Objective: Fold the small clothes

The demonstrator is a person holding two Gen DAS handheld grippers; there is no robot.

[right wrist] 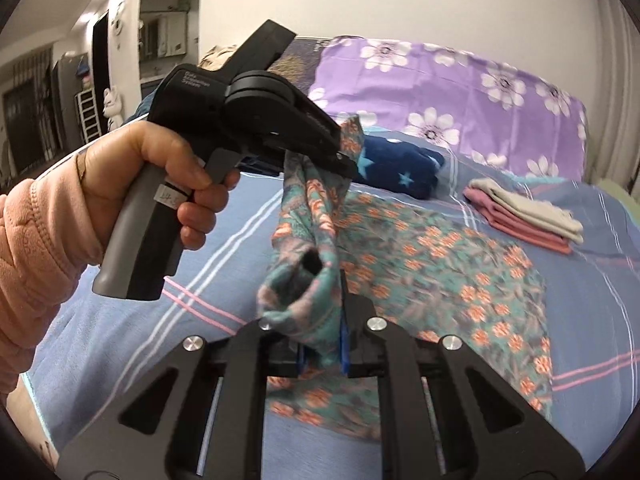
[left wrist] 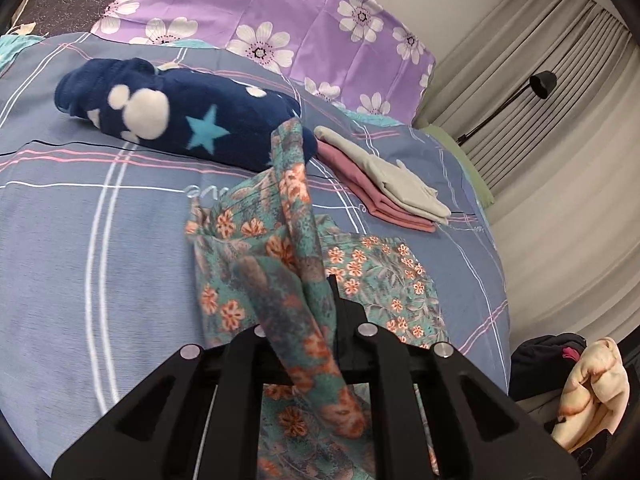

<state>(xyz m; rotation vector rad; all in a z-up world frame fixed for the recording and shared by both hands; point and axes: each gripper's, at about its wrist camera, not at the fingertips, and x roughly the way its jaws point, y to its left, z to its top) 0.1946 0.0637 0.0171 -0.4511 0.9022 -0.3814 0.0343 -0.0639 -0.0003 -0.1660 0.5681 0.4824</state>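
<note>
A teal garment with orange flowers (left wrist: pixel 384 276) lies partly spread on the blue-grey checked bed sheet (left wrist: pixel 80 240). One bunched end of it is lifted off the bed. My left gripper (left wrist: pixel 314 300) is shut on a fold of that cloth, which drapes over its fingers. In the right wrist view the same garment (right wrist: pixel 440 256) stretches from the bed up to both grippers. My right gripper (right wrist: pixel 326 280) is shut on a rolled edge of it. A hand in a pink sleeve holds the left gripper (right wrist: pixel 346 162) higher up, clamped on another part of the cloth.
A rolled navy fleece with stars (left wrist: pixel 180 116) lies behind the garment. A folded pink and grey stack (left wrist: pixel 384 184) sits to its right. A purple flowered pillow (left wrist: pixel 280 12) is at the head of the bed. Past the right bed edge are a pile of clothes (left wrist: pixel 592 392) and a black lamp (left wrist: pixel 542 84).
</note>
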